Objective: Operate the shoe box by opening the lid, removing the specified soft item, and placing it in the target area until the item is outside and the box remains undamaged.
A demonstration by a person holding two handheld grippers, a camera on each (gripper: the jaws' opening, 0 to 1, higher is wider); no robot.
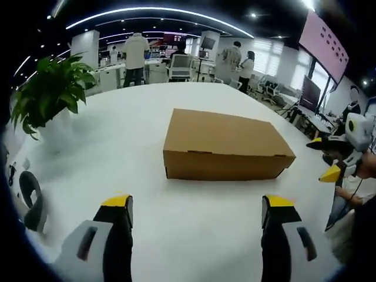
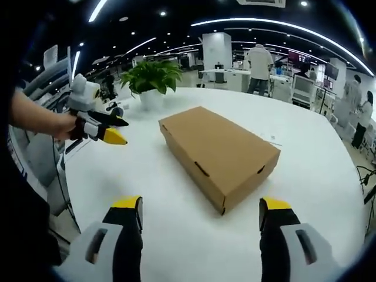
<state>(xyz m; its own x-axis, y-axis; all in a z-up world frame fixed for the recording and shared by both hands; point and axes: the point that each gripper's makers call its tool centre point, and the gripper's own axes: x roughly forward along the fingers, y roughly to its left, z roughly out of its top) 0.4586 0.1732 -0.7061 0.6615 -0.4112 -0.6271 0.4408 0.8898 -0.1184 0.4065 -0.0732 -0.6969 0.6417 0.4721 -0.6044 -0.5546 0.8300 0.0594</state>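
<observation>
A closed brown cardboard shoe box (image 1: 226,145) lies on the round white table (image 1: 176,235), its lid down; it is also the shoe box (image 2: 220,153) in the right gripper view. My left gripper (image 1: 197,205) is open, its yellow-tipped jaws wide apart on the near side of the box and not touching it. My right gripper (image 2: 200,208) is open too, short of the box's near corner. In the left gripper view the right gripper (image 1: 335,158) comes in at the right edge. In the right gripper view the left gripper (image 2: 103,129) is held by a hand at the left.
A potted green plant (image 1: 50,94) stands on the table's far left side, seen as the plant (image 2: 153,79) beyond the box. A grey chair (image 1: 29,200) sits at the table's left edge. Several people (image 1: 136,56) stand among desks and monitors in the background.
</observation>
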